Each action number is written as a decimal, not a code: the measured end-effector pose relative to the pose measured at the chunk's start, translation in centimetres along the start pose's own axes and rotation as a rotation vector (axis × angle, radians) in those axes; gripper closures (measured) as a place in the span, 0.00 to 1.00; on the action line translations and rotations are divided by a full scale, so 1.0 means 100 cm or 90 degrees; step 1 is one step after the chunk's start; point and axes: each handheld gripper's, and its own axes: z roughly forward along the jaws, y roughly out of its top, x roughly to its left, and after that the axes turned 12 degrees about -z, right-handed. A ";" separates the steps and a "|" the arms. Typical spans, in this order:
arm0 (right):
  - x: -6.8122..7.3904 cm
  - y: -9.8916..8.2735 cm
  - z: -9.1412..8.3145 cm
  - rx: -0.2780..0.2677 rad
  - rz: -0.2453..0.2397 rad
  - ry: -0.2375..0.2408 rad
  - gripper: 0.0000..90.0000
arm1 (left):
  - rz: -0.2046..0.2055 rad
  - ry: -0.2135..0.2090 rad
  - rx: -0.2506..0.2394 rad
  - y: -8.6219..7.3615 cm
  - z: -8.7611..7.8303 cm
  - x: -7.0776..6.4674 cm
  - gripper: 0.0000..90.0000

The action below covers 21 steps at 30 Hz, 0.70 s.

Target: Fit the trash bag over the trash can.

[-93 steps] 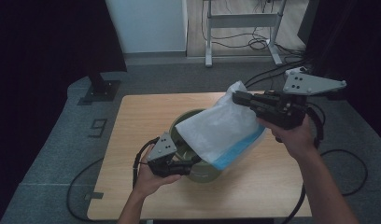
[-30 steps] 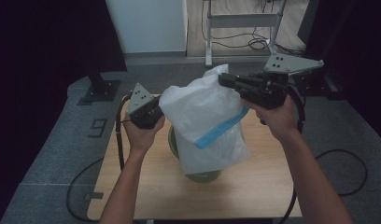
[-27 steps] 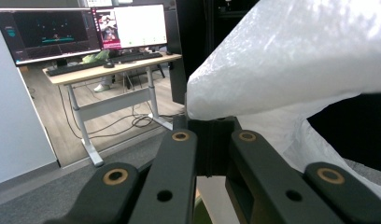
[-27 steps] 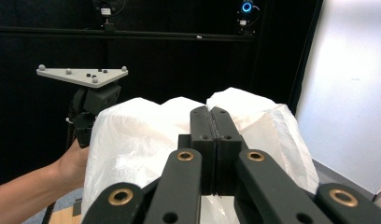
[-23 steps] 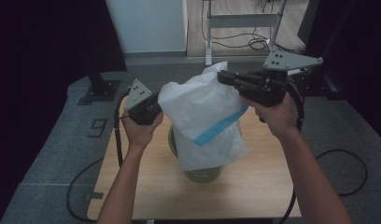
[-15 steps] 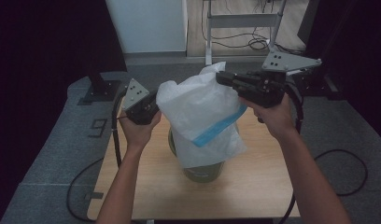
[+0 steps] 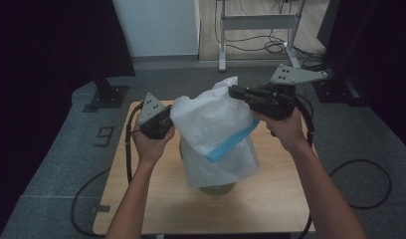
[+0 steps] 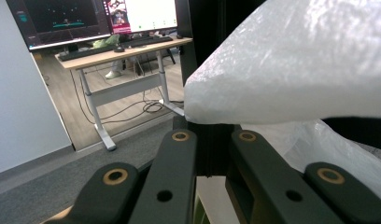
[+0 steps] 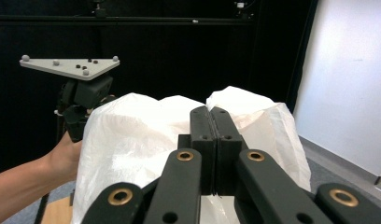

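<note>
so both tongs are gripping a white plastic bag (image 7: 213, 119) with a blue strip, holding it up in the air above the worktop (image 7: 270, 199). the left tongs (image 7: 166, 124) are pinching the bag's left edge, jaws squeezed tight on the plastic. the right tongs (image 7: 236, 92) are doing the same at the top right corner, jaws pressed together with the bag sticking up past them. the bag is hanging down over a greenish bowl (image 7: 217, 188) sitting mid-worktop, covering most of it. can't tell if the bag is actually touching the bowl.
</note>
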 end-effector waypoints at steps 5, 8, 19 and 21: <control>-0.011 0.005 0.004 -0.001 0.001 -0.009 0.98 | -0.005 -0.009 -0.001 0.010 0.008 0.006 1.00; -0.021 0.008 0.008 0.002 0.002 -0.013 0.98 | -0.007 -0.009 0.001 0.016 0.013 0.013 1.00; -0.042 0.014 0.025 0.009 0.001 -0.017 0.98 | -0.021 -0.005 -0.006 0.027 0.022 0.030 1.00; -0.041 0.012 0.025 0.006 0.006 -0.018 0.98 | -0.023 -0.006 -0.008 0.025 0.021 0.029 1.00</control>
